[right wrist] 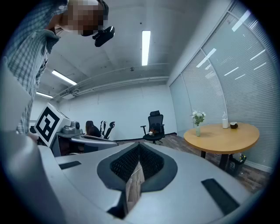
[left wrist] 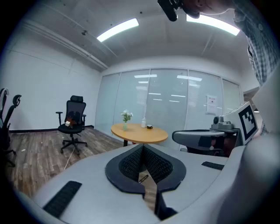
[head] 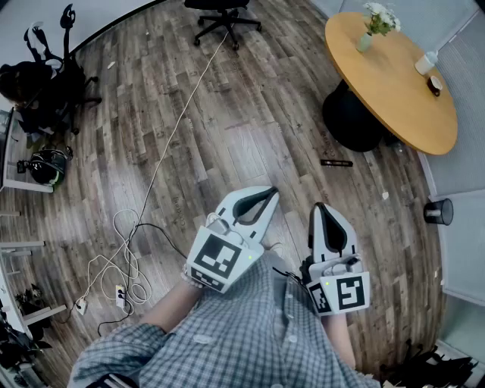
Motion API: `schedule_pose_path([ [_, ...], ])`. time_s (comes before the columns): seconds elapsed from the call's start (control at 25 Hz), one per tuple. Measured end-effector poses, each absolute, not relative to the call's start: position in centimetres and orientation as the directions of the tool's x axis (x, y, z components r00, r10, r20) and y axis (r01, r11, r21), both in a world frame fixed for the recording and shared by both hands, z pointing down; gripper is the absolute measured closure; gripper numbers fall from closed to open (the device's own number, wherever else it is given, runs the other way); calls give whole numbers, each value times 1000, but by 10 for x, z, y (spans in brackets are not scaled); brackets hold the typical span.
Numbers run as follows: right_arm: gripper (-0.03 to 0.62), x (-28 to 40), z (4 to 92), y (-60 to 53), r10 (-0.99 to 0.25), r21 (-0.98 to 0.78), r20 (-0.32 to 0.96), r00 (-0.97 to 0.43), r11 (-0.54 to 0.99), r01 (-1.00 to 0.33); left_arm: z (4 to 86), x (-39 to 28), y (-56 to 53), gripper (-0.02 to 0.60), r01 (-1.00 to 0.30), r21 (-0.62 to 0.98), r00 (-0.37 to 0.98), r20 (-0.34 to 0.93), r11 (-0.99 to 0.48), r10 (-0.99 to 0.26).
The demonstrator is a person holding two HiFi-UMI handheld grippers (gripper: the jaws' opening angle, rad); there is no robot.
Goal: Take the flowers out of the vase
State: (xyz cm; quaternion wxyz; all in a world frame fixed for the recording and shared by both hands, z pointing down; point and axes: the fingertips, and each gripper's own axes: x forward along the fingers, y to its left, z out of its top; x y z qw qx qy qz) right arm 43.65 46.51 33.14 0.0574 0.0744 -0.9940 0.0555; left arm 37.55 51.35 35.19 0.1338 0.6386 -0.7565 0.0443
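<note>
White flowers (head: 379, 17) stand in a small pale green vase (head: 364, 42) near the far edge of a round wooden table (head: 394, 83) at the upper right. Both grippers are held close to the person's body, well short of the table. My left gripper (head: 271, 193) is shut with nothing in it, and so is my right gripper (head: 320, 207). The left gripper view shows the flowers (left wrist: 126, 115) far ahead, beyond the closed jaws of the left gripper (left wrist: 143, 146). In the right gripper view the flowers (right wrist: 198, 116) are ahead to the right of the right gripper (right wrist: 139, 144).
A white bottle (head: 427, 62) and a dark cup (head: 434, 83) share the table. A black office chair (head: 223, 15) stands at the top, and more chairs (head: 45, 83) at the left. A white cable (head: 125, 258) trails over the wood floor. A black bin (head: 439, 211) stands at the right.
</note>
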Motion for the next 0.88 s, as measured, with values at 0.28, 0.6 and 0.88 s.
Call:
schedule_pose_path([
  [0.28, 585, 425, 329, 467, -134, -87, 124, -983, 986, -145, 348, 366, 511, 574, -980, 100, -146, 247, 175, -958],
  [0.6, 585, 414, 325, 468, -145, -124, 98, -985, 980, -157, 344, 348, 517, 574, -978, 96, -158, 228, 183, -961],
  [0.88, 585, 411, 320, 473, -183, -77, 82, -980, 979, -189, 341, 335, 533, 575, -976, 90, -178, 203, 200, -963],
])
